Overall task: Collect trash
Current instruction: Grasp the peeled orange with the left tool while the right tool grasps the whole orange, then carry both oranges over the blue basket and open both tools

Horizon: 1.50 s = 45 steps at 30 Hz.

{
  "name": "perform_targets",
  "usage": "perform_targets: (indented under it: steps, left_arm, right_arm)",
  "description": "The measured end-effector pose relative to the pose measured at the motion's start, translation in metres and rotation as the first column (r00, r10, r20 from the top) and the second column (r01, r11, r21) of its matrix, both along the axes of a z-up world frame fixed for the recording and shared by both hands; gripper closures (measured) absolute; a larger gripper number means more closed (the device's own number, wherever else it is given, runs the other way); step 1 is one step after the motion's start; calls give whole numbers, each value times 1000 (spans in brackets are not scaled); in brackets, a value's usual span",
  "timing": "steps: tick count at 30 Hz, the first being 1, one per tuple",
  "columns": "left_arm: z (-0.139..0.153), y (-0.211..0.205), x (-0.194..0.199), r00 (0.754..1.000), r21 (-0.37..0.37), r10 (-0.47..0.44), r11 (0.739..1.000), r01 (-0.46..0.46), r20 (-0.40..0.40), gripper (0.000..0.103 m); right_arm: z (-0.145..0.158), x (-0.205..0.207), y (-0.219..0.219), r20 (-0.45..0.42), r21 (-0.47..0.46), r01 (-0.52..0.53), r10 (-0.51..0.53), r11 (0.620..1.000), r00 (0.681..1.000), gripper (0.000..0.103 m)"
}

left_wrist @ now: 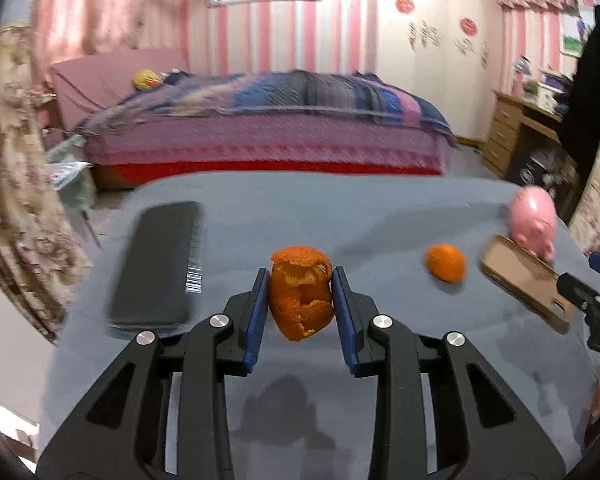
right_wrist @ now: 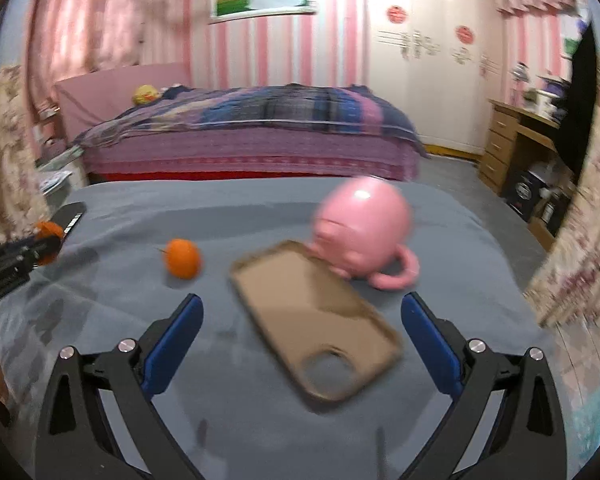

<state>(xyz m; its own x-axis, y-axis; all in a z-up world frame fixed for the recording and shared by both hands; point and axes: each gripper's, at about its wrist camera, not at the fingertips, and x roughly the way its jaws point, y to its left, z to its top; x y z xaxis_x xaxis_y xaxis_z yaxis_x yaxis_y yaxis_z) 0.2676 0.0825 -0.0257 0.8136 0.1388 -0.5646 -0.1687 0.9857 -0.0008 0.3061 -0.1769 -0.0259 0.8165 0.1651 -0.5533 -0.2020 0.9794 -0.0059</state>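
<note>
A curled orange peel (left_wrist: 300, 296) sits upright between the blue pads of my left gripper (left_wrist: 301, 271), which is shut on it just above the grey cloth-covered table (left_wrist: 340, 208). In the right wrist view the peel (right_wrist: 49, 229) shows at the far left, held by that gripper. My right gripper (right_wrist: 302, 299) stands open and wide, its fingers on either side of a tan phone case (right_wrist: 316, 320) that lies flat on the cloth, and its pads do not touch the case. A whole orange (right_wrist: 183, 258) lies left of the case.
A pink pig-shaped piece (right_wrist: 364, 224) rests against the far end of the phone case. A flat black box (left_wrist: 158, 264) lies left of the peel. Beyond the table stand a bed (left_wrist: 268, 128), a wooden desk (left_wrist: 516, 128) and white wardrobes.
</note>
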Motion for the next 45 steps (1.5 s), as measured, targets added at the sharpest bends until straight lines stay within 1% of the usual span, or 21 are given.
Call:
perform_targets:
  steps: [2, 4, 5, 7, 10, 11, 13, 14, 16, 17, 19, 21, 24, 26, 28, 33, 34, 36, 40, 43, 45]
  left_arm:
    - [3, 18, -8, 999, 9, 42, 999, -42, 19, 73]
    - [4, 35, -16, 996, 1, 81, 997, -81, 33, 73]
    - [3, 43, -21, 995, -5, 97, 995, -97, 39, 73]
    - [2, 54, -25, 992, -19, 119, 993, -118, 48, 73]
    - [-6, 63, -27, 989, -36, 143, 989, -141, 43, 73]
    - [-8, 67, -25, 989, -38, 143, 989, -142, 35, 73]
    - [-12, 69, -22, 989, -43, 146, 988, -145, 20, 73]
    - [-14, 68, -19, 989, -45, 146, 988, -145, 17, 73]
    - [-14, 67, -19, 989, -42, 146, 988, -145, 21, 73]
    - [-15, 67, -19, 989, -38, 145, 989, -144, 24, 73]
    - [-16, 64, -17, 989, -25, 143, 989, -143, 24, 73]
    - [-16, 61, -17, 990, -20, 142, 990, -142, 19, 73]
    - [-12, 51, -20, 991, -17, 131, 991, -130, 17, 73]
    - [-6, 44, -23, 992, -1, 120, 993, -120, 26, 73]
    - [1, 29, -27, 994, 8, 103, 995, -104, 36, 73]
    - [17, -11, -35, 998, 1, 45, 999, -45, 48, 73]
    - [22, -26, -38, 998, 2, 24, 1000, -24, 51, 73]
    - [27, -46, -42, 998, 2, -4, 1000, 4, 59, 73]
    - [35, -99, -51, 993, -5, -94, 996, 94, 69, 73]
    - [40, -142, -58, 984, 0, -163, 987, 163, 76, 73]
    - [43, -169, -63, 975, -9, -209, 978, 210, 76, 73]
  right_arm:
    - [1, 3, 16, 10, -12, -26, 26, 1000, 1000, 7]
    - [0, 12, 39, 17, -31, -68, 68, 997, 998, 8]
    - [0, 12, 44, 14, -35, -77, 77, 996, 997, 9]
    - [-4, 22, 63, -12, -61, -121, 120, 991, 993, 23]
    - [-11, 39, 86, -67, -87, -167, 162, 982, 985, 35]
    - [-12, 41, 90, -77, -87, -176, 170, 980, 982, 37]
    - [-18, 51, 99, -109, -90, -192, 182, 977, 977, 45]
    - [-21, 56, 102, -127, -95, -195, 182, 976, 975, 47]
    - [-29, 68, 106, -179, -88, -198, 180, 976, 967, 62]
    - [-31, 71, 108, -195, -78, -204, 185, 976, 963, 65]
    - [-31, 70, 105, -197, -60, -209, 194, 976, 961, 75]
    - [-29, 68, 102, -174, -44, -214, 203, 976, 963, 77]
    - [-21, 54, 97, -118, -31, -212, 207, 977, 971, 78]
    - [-15, 44, 87, -86, -14, -209, 208, 978, 974, 78]
    - [-4, 30, 68, -57, 14, -200, 201, 980, 978, 78]
    - [20, -7, 16, 17, 18, -155, 155, 988, 988, 78]
    - [28, -20, -4, 34, 13, -135, 134, 991, 990, 78]
    - [37, -32, -23, 48, 6, -111, 111, 994, 993, 78]
    - [53, -72, -83, 74, -16, -32, 33, 999, 997, 78]
    - [60, -99, -125, 84, -31, 34, -31, 999, 996, 78]
    - [64, -114, -151, 88, -39, 81, -77, 996, 993, 78]
